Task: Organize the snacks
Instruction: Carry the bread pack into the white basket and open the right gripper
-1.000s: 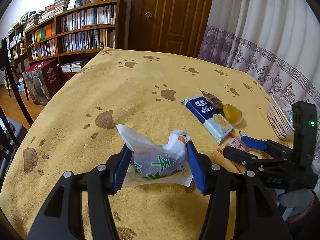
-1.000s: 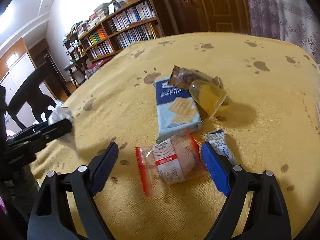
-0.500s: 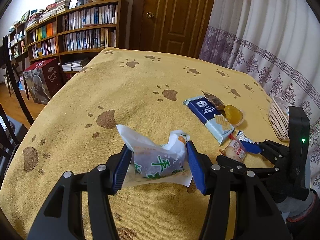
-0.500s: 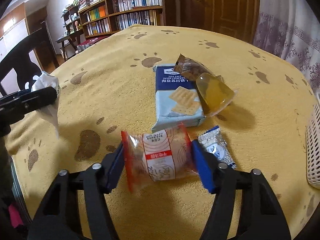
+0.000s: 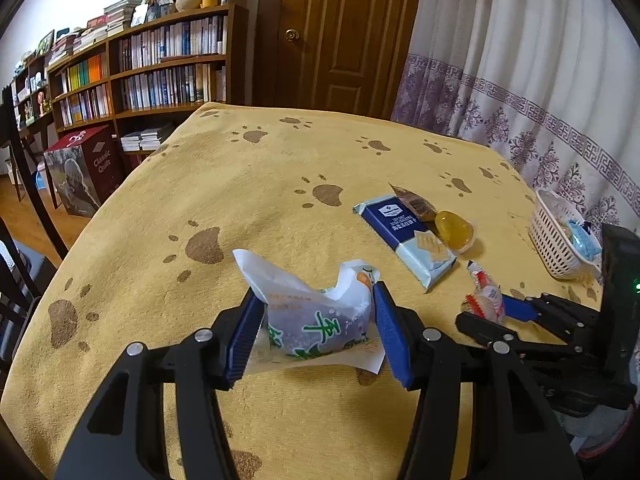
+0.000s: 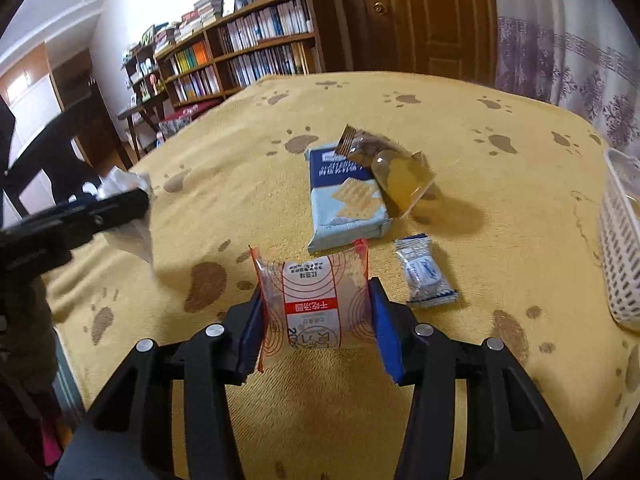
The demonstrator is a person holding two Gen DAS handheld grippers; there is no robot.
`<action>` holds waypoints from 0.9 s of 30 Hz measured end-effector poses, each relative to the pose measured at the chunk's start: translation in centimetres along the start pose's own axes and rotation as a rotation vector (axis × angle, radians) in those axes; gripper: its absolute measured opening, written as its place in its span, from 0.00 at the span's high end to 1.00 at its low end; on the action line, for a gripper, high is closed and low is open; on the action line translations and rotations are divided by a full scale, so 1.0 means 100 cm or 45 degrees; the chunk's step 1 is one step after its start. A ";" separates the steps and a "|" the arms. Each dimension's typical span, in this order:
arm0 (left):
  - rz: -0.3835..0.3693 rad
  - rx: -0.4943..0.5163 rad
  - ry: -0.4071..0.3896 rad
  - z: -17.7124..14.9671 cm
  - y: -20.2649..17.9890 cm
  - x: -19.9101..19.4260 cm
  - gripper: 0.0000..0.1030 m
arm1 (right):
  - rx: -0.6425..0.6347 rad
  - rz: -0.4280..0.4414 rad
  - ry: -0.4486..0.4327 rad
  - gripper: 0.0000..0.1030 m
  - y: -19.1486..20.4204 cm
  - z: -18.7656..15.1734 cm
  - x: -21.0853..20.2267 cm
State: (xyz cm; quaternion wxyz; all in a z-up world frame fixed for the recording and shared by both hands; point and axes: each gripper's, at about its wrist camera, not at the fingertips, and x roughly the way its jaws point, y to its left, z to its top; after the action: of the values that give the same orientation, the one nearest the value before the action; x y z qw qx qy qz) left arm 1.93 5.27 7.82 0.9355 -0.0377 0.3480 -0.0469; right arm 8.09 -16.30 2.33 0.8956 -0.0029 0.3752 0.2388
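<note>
My left gripper [image 5: 316, 332] is shut on a white bun packet with green characters [image 5: 308, 312], held just above the yellow cloth. My right gripper [image 6: 316, 320] has its jaws closing on a clear red-edged pastry packet [image 6: 314, 300], and both blue pads press its sides; it is lifted off the cloth. In the left wrist view the same pastry packet [image 5: 486, 294] shows in the right gripper at the right. A blue cracker pack [image 6: 346, 196], a brown candy wrapper [image 6: 360, 146], a yellow jelly cup [image 6: 402, 178] and a small blue-white sachet [image 6: 424, 272] lie on the cloth.
A white plastic basket [image 5: 554, 236] with a blue sachet inside stands at the table's right edge, also seen as the basket [image 6: 622, 240] in the right wrist view. The yellow paw-print cloth [image 5: 260, 184] covers the table. Bookshelves, a door and a dark chair stand beyond.
The right gripper's jaws closed onto the red-edged pastry packet and lifted it off the cloth, away from the cracker pack. The left gripper kept still with the bun packet.
</note>
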 end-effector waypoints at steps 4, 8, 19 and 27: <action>-0.007 0.022 -0.004 0.001 -0.008 -0.002 0.46 | 0.033 -0.005 -0.055 0.52 -0.007 0.001 -0.019; -0.016 0.046 -0.004 0.003 -0.017 -0.003 0.46 | 0.073 -0.022 -0.122 0.52 -0.019 0.003 -0.043; -0.038 0.114 -0.010 0.006 -0.041 -0.007 0.46 | 0.212 -0.148 -0.305 0.52 -0.071 0.007 -0.103; -0.046 0.154 -0.005 0.009 -0.057 -0.004 0.46 | 0.370 -0.268 -0.393 0.51 -0.126 0.004 -0.131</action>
State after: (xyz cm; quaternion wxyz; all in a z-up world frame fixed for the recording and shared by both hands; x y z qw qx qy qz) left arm 1.87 -0.26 9.38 0.9357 0.0126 0.3422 -0.0846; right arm 5.89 -32.92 9.28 0.9533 0.1236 0.2620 0.0852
